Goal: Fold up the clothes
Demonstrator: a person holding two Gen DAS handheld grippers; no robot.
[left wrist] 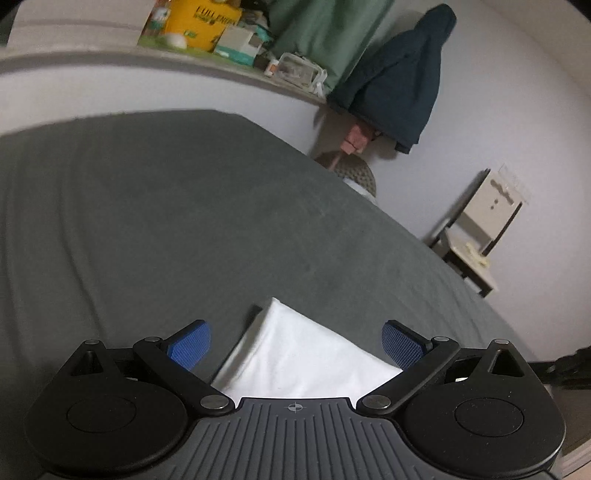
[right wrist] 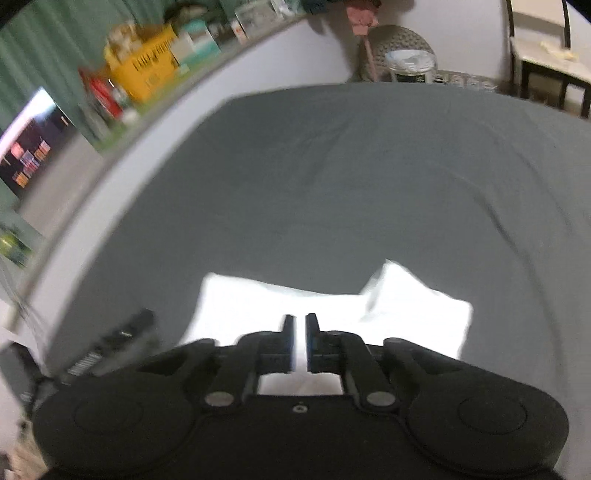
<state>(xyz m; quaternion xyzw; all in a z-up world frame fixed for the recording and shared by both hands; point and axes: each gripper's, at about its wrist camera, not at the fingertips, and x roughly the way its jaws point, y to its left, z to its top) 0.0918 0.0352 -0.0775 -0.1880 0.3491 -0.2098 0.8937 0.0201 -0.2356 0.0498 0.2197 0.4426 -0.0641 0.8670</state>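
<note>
A home bedroom: grey-sheeted bed (left wrist: 166,206), cluttered ledge (left wrist: 207,55), hanging jacket (left wrist: 402,88).

Left gripper (left wrist: 295,345) jaws spread wide; right gripper (right wrist: 300,341) jaws nearly closed, narrow gap.

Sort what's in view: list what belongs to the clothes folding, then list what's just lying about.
Belongs to the job:
white garment
left gripper, open
right gripper, nearly shut
grey bed sheet

Just lying about:
yellow box
dark blue jacket
woven basket

Right tool (right wrist: 300,341), jaws nearly together, possibly pinching the blurred white garment (right wrist: 258,306) on grey bedsheet (right wrist: 369,184).
</note>
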